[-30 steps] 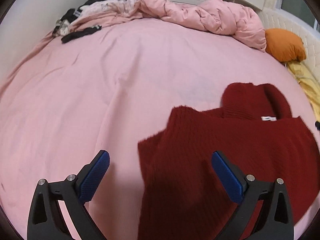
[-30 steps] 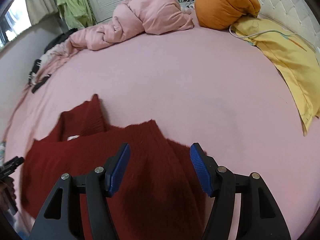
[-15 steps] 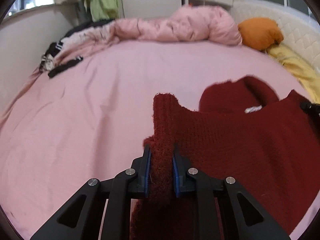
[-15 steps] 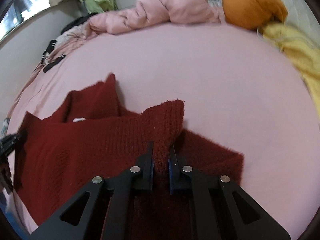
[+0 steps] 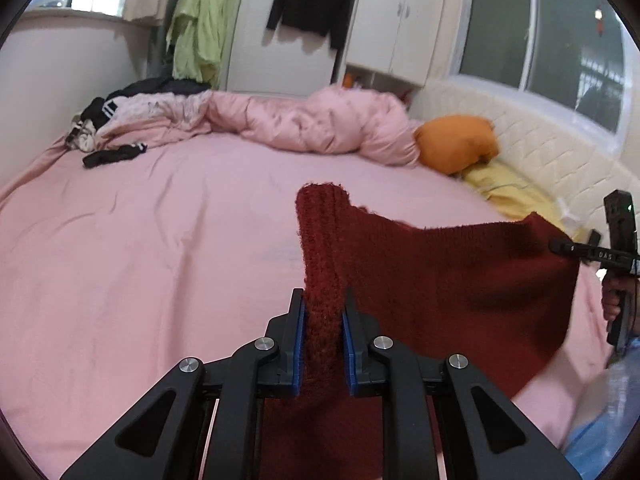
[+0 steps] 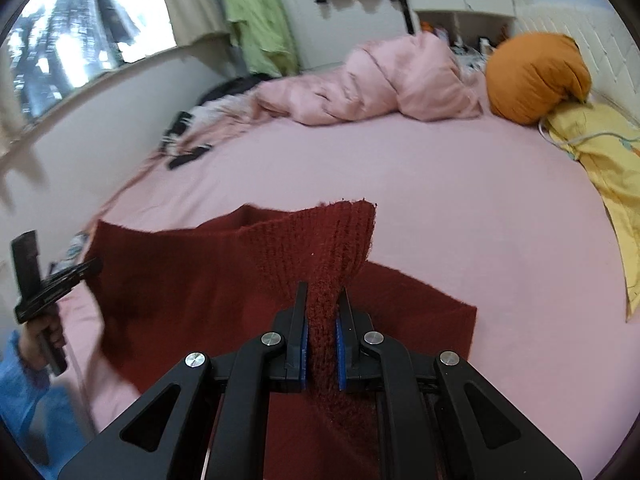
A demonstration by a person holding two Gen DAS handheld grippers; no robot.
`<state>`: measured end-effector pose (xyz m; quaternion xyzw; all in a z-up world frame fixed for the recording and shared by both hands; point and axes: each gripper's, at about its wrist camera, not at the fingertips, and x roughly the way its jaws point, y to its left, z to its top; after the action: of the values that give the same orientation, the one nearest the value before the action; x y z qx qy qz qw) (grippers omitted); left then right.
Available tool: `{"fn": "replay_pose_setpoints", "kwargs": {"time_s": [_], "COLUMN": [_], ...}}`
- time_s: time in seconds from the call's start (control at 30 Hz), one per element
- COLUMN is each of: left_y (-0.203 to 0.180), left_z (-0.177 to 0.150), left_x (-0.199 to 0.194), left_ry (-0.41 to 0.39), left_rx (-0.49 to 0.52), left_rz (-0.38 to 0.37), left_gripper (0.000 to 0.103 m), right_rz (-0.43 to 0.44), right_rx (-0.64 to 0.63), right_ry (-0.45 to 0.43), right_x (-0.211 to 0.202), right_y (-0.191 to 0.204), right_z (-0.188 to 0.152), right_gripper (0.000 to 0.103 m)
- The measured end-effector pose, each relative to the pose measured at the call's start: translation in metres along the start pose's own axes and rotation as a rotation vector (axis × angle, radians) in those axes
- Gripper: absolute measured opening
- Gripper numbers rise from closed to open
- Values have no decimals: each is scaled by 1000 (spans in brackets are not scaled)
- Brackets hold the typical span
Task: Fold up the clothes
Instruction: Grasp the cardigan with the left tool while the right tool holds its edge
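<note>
Sweater (image 5: 440, 280) in dark red knit is hanging stretched between two grippers above the pink bed sheet (image 5: 140, 260).

Left gripper (image 5: 323, 344) is pinching one bunched corner, its blue-padded fingers (image 5: 298, 344) clamped on the knit; right gripper (image 6: 321, 354) is clamping the other corner the same way. Part of the fabric is lying on the sheet at near right. At the far side, a pink duvet (image 6: 380, 80), an orange pillow (image 6: 536, 76) and a yellow pillow (image 6: 600, 152) are lying.

Pink-sheeted bed (image 5: 140, 260), white wardrobe (image 5: 396, 20), tufted headboard (image 5: 560, 152) under a window (image 5: 536, 28).
</note>
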<state>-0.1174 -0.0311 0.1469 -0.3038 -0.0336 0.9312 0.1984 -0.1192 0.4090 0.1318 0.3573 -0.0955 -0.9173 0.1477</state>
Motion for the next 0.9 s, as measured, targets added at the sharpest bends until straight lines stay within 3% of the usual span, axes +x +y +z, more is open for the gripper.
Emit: {"fn": "replay_pose_setpoints", "kwargs": {"time_s": [0.17, 0.3, 0.4, 0.63, 0.77, 0.9], "left_y": [-1, 9, 7, -17, -18, -17], "left_z": [-19, -21, -23, -64, -96, -134], "left_x": [-12, -28, -55, -120, -158, -174], "left_ry": [46, -19, -76, -17, 68, 237], "left_rx": [28, -51, -68, -1, -40, -44], "left_rz": [82, 152, 87, -63, -134, -126], "left_gripper": [16, 14, 13, 12, 12, 12], "right_rz": [34, 34, 82, 181, 208, 226], "right_rx": [1, -23, -36, -194, -237, -178], "right_ry": [-26, -23, -39, 35, 121, 226], "right_x": [-53, -73, -90, -124, -142, -157], "right_y": [9, 23, 32, 54, 57, 43], "right_z": [-29, -50, -62, -94, -123, -160], "right_gripper": [10, 10, 10, 10, 10, 10]}}
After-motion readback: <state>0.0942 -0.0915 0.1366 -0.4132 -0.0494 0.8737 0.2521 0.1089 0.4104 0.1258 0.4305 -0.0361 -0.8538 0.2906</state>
